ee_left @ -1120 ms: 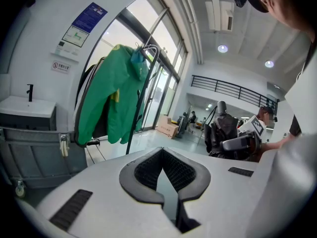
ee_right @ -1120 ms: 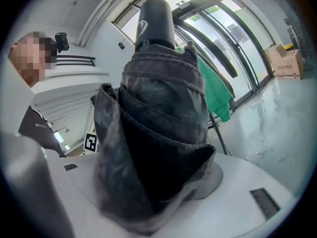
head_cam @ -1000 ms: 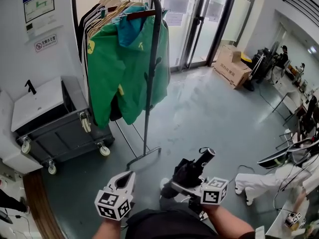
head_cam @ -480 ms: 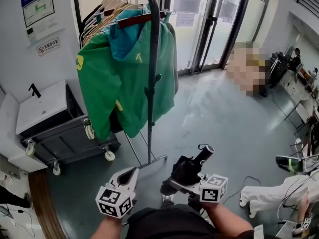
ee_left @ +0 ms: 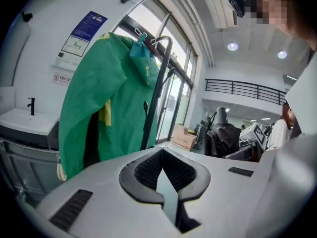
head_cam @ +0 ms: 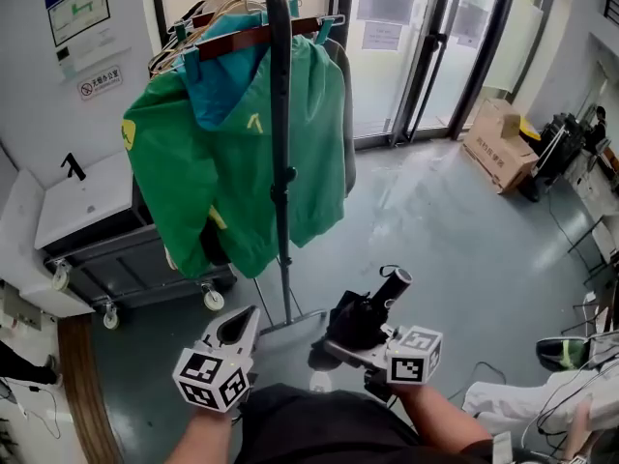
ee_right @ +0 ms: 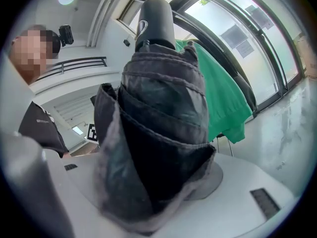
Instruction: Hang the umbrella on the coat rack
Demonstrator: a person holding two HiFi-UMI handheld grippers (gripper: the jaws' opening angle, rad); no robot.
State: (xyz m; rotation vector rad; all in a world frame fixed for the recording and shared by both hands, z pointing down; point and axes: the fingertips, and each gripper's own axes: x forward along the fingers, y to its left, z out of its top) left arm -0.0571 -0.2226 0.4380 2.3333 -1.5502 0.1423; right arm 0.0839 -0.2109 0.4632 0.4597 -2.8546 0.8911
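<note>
Head view: the right gripper [head_cam: 350,340] is holding the folded umbrella [head_cam: 366,315] low in front of the person, above the floor [head_cam: 435,211] and well apart from the rack [head_cam: 280,114]. The right gripper view confirms the hold. The jaws are standing wide around the bundled canopy and pressing on the cloth, and the handle [ee_right: 155,19] is sticking out past them, pointing toward the rack. A thin strap [head_cam: 389,271] appears to be looping off the handle end, but it is too small to be sure.

The left gripper [head_cam: 241,328] is hanging beside the right one, with nothing in it. In its own view the jaw tips are meeting and nothing is sitting between the pads.

The rack is standing ahead and to the left. A green jacket [head_cam: 242,153] is hanging from its rail [head_cam: 253,35] and covering most of one side of the post [head_cam: 282,191]. Small hooks [ee_left: 171,74] are projecting from the post.

Judgement: the approach step is in hand. The umbrella is gripped and not yet hung.

Next move calls for:
- bringing the handle end up to a free hook or to the rail, clear of the jacket;
- getting the strap, if present, over that hook, possibly with the left gripper spreading it;
- opening the right jaws only once the rack is bearing the weight.
</note>
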